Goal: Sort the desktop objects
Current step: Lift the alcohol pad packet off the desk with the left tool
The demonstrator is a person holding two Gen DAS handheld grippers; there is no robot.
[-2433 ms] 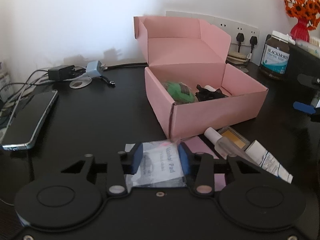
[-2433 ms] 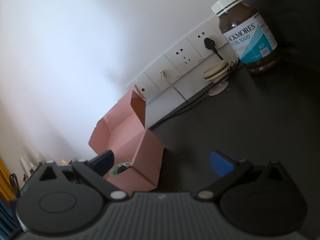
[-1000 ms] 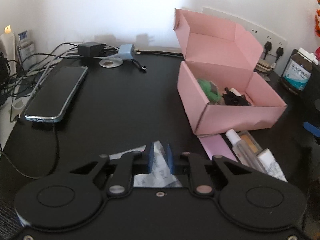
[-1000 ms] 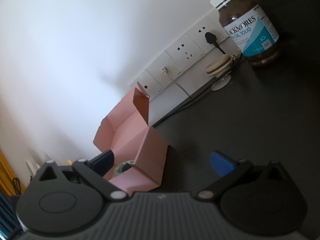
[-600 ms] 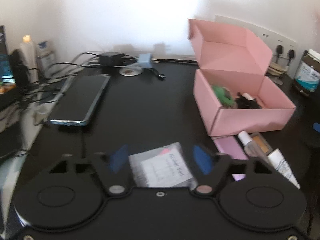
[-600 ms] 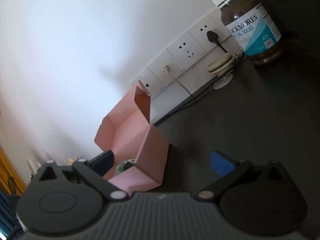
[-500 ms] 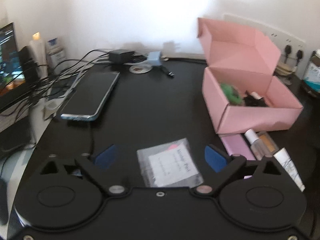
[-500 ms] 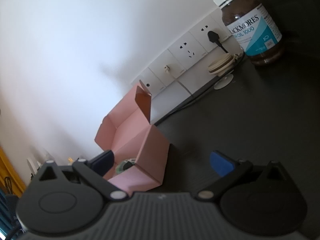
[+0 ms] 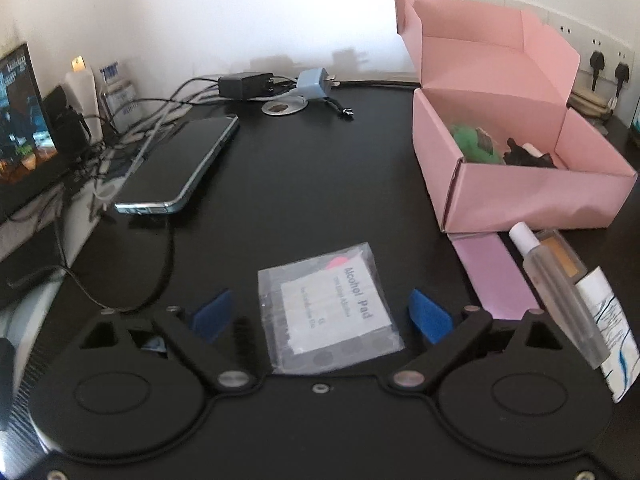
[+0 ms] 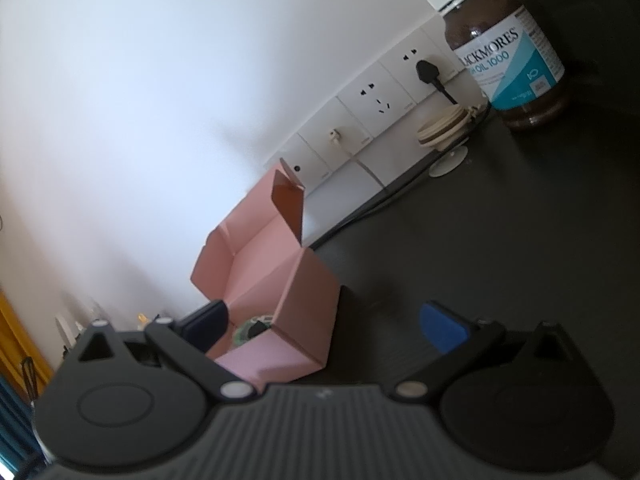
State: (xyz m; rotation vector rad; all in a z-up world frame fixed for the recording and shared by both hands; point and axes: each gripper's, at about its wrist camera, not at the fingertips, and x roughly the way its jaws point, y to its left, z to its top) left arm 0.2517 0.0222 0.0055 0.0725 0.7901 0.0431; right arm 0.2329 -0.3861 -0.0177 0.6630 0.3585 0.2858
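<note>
In the left wrist view, the left gripper (image 9: pixel 320 314) stands spread, its jaws having just opened and then eased in slightly; the clear plastic alcohol-pad packet (image 9: pixel 329 305) lies flat between them, unpinched, apparently released onto the black desk (image 9: pixel 304 184). Open room lies ahead, between the dark smartphone (image 9: pixel 180 166) at left and the pink cardboard box (image 9: pixel 520 168) at right.

In the right wrist view, the right gripper (image 10: pixel 326 326) hangs spread and empty, near that box, probably waiting.

Counted on the desk (image 9: pixel 304 184): one pink box (image 9: pixel 532 188), one alcohol pad packet (image 9: pixel 332 312), one phone (image 9: pixel 180 164), two chargers (image 9: pixel 244 84), one clear bottle (image 9: pixel 556 300), one white tube (image 9: pixel 616 344), one pink card (image 9: pixel 500 276). In the right wrist view: one brown supplement bottle (image 10: pixel 508 56), four wall sockets (image 10: pixel 380 100).
</note>
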